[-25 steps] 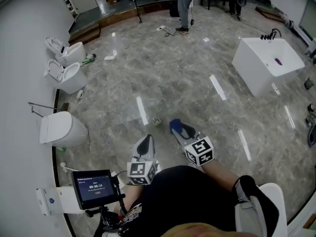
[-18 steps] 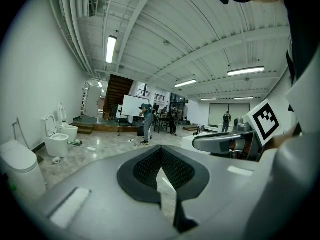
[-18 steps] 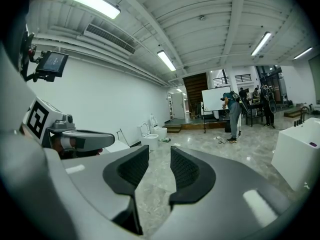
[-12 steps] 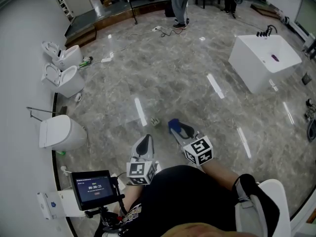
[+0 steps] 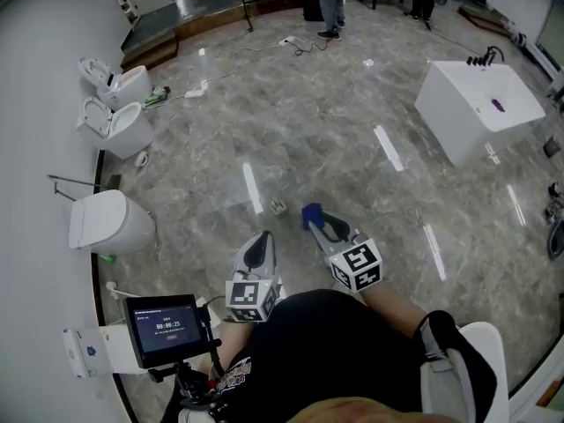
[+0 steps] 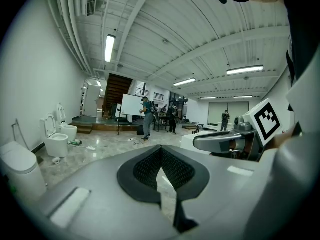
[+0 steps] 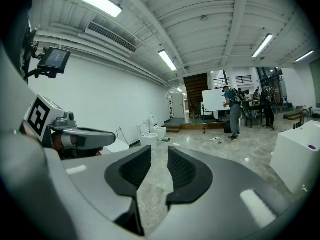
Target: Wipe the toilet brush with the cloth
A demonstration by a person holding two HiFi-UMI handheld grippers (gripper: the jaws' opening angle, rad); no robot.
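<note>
Right gripper (image 5: pixel 324 229) holds its jaws apart; they were just closing a little, and only the floor (image 5: pixel 291 148) shows between them. What looks like the blue cloth (image 5: pixel 310 214) lies just at its tip; whether they touch, I cannot tell. Left gripper (image 5: pixel 260 247), close beside it, has its jaws together.

Changes logged:

1. Right tongs (image 7: pixel 159 160): we record the jaws as having just been closing. The pads now stand nearer each other with a narrow gap left, and only floor (image 7: pixel 155 184) shows through it. Nothing sits between them.

2. Head view framing: we note that the whole scene has slid a little toward the top edge. The row of toilets (image 5: pixel 119 129) and the white tub (image 5: pixel 480 104) both sit slightly higher than before.

3. Standing person (image 5: pixel 333 3): earlier seen up to the waist, now cut down to lower legs and shoes at the top edge.

4. Small screen (image 5: pixel 163 326): now a touch further left.
</note>
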